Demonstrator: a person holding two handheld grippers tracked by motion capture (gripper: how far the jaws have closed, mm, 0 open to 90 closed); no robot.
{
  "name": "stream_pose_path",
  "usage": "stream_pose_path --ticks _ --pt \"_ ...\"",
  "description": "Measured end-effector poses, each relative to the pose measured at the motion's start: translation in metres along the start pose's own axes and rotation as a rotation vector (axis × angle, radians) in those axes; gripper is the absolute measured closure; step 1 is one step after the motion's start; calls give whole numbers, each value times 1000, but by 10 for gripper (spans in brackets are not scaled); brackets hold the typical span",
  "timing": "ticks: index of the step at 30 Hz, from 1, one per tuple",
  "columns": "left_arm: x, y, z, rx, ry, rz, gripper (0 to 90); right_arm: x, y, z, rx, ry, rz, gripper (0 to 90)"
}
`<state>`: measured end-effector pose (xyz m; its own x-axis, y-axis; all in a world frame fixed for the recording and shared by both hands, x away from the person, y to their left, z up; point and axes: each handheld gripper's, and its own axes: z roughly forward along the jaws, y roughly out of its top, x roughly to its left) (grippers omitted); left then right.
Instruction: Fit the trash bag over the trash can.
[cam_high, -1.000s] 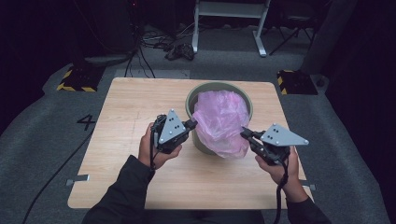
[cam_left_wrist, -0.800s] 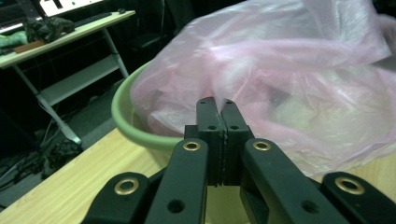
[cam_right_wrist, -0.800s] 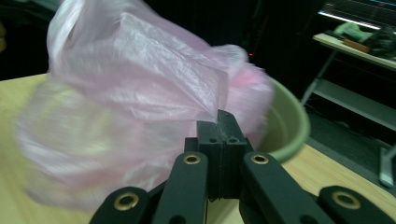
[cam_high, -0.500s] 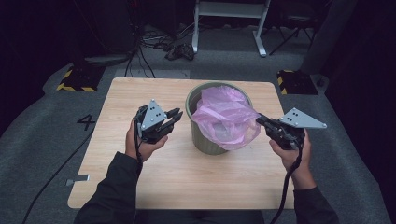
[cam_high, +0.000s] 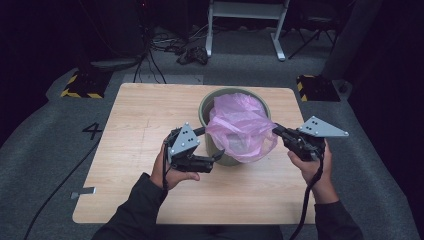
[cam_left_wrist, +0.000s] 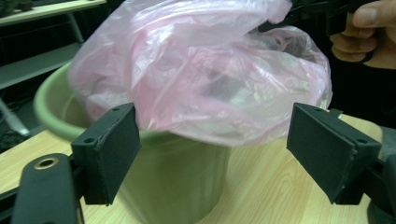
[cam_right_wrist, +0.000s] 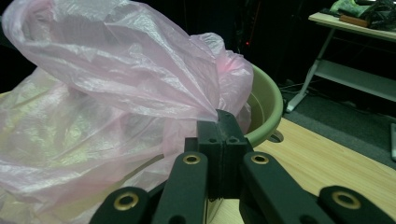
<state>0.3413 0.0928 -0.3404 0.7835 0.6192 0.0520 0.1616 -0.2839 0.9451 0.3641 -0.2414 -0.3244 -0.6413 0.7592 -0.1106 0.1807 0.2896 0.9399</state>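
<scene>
A green bin (cam_high: 210, 107) stands near the middle of the wooden table (cam_high: 135, 120), with a pink plastic bag (cam_high: 240, 125) in it that spills over its near-right rim. My right gripper (cam_high: 276, 130) is shut on the bag's edge (cam_right_wrist: 205, 109) at the bin's right side and holds the film pulled outward. My left gripper (cam_high: 216, 156) is open at the bin's near-left side. In the left gripper view its two pads (cam_left_wrist: 109, 147) stand wide apart in front of the green bin (cam_left_wrist: 187, 172), just under the overhanging pink bag (cam_left_wrist: 210, 79), touching nothing.
A white metal frame (cam_high: 245, 22) and loose cables (cam_high: 190, 50) lie on the floor beyond the table. Yellow-black striped blocks (cam_high: 82, 85) sit off the far corners. A "4" (cam_high: 93, 131) marks the floor at the left.
My left gripper has swung from out at the left back in to the bin's near side. My right gripper has stayed shut on the bag and drawn its edge out over the rim.
</scene>
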Motion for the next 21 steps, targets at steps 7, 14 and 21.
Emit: stream_pose_path --ticks 7,14,21 --pt "8 3 10 22 116 81 678 -5 -1 -3 -14 22 14 900" --pt "22 10 2 -9 154 109 899 -10 1 -10 -30 8 16 900" --pt "40 14 -20 -11 145 130 900 -16 2 -14 -22 -4 25 900"
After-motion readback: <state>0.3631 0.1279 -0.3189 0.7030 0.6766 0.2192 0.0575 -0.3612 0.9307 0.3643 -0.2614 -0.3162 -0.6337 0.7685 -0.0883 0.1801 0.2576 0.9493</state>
